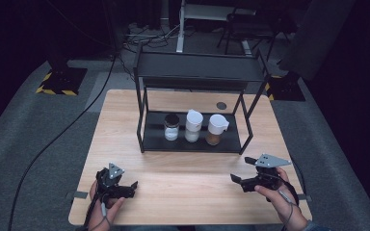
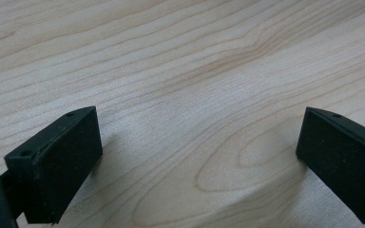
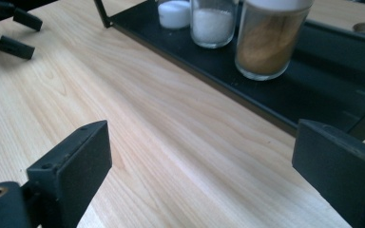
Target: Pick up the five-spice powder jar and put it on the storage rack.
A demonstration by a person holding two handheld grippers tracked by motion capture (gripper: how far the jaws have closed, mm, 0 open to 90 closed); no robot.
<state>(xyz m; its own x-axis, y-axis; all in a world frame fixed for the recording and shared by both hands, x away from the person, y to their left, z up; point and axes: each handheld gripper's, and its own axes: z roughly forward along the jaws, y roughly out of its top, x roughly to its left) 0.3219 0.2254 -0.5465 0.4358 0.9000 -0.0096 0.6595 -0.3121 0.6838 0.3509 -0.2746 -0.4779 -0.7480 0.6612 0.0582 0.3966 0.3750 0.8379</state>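
Observation:
A black two-tier rack (image 1: pixel 147 126) stands at the middle back of the wooden table (image 1: pixel 183 178). Its lower shelf (image 3: pixel 313 90) carries three jars: a black-lidded one with white contents (image 1: pixel 171 128), a white-lidded one with white powder (image 1: pixel 193 126) (image 3: pixel 213 23), and a white-lidded one with brown powder (image 1: pixel 216 130) (image 3: pixel 268 40). My left gripper (image 1: pixel 133 189) (image 2: pixel 197 142) rests low over bare wood at the front left, open, nothing between its jaws. My right gripper (image 1: pixel 241 169) (image 3: pixel 199 161) is at the front right, open and empty, pointed toward the rack.
The rack's top shelf (image 1: pixel 200 67) overhangs the jars. A round grommet (image 1: pixel 221 105) sits in the table behind the rack. Grey carpet surrounds the table, with a cable (image 1: pixel 53 139) trailing at the left. Bare wood lies between both grippers and the rack.

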